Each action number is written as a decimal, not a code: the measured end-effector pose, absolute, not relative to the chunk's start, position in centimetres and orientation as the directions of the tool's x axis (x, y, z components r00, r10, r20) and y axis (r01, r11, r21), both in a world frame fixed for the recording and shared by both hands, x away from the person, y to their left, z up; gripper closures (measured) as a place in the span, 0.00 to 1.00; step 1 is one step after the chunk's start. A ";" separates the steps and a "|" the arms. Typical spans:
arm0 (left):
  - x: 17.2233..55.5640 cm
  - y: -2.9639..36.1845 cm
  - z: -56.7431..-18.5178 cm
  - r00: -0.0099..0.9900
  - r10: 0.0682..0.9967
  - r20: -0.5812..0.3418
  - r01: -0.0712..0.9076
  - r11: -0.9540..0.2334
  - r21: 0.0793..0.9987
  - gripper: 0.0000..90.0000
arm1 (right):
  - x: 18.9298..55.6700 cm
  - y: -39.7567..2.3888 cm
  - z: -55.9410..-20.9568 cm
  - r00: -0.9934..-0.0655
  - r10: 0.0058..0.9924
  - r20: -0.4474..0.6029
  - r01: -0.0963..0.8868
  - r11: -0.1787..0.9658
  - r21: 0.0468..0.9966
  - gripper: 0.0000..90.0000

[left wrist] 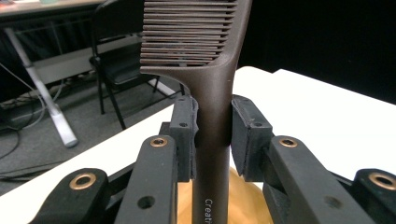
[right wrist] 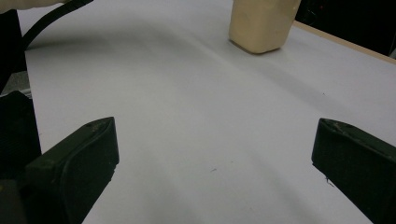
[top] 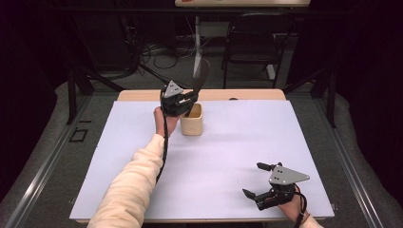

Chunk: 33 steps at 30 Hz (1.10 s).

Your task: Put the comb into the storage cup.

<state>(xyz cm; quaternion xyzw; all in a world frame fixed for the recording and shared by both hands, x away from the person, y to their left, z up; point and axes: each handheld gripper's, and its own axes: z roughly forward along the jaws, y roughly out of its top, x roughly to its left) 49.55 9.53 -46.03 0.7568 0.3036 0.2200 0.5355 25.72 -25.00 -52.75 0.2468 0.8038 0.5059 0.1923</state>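
High view: the left gripper (top: 183, 100) is up at the far side of the tabletop (top: 223, 156), right over a small tan box (top: 192, 119). It's clamped on a dark brown comb (top: 200, 76). The comb stands up & leans a bit, teeth end up in the air, handle end going down into the box. A cream sleeve (top: 133, 185) comes in from the bottom left to that hand.

The left gripper view shows more of the grip. Both pads (left wrist: 184, 135) press on the comb's handle (left wrist: 212, 140), one on each side, just under the teeth. You can see each thin tooth here, & some small white letters low on the handle, too cut off to read. A bit of the tan box (left wrist: 245, 196) peeks out under the jaws. Behind it there's a black chair (left wrist: 116, 51) on the grey floor.

The right gripper (top: 260, 183) is near the front right corner of the tabletop, well apart from the box. Jaws are wide apart w/ nothing between them. The right gripper view looks low across the bare white top: two black jaws, one at each bottom corner, & the tan box (right wrist: 261, 23) far off at the top. It also shows a black cable (right wrist: 51, 18) at top left.
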 end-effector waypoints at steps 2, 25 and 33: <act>49.6 9.6 -46.2 0.720 0.694 0.010 0.228 -0.250 0.941 0.80 | 25.7 -25.0 -52.8 -0.804 0.591 -0.059 0.203 0.367 0.908 0.00; 49.8 9.6 -46.9 0.737 0.675 0.029 0.253 -0.315 0.915 0.80 | 25.7 -25.0 -52.7 -0.803 0.594 -0.058 0.204 0.364 0.909 0.00; 49.8 9.5 -47.0 0.743 0.668 0.028 0.259 -0.326 0.909 0.80 | 25.7 -25.0 -52.7 -0.803 0.594 -0.058 0.204 0.365 0.908 0.00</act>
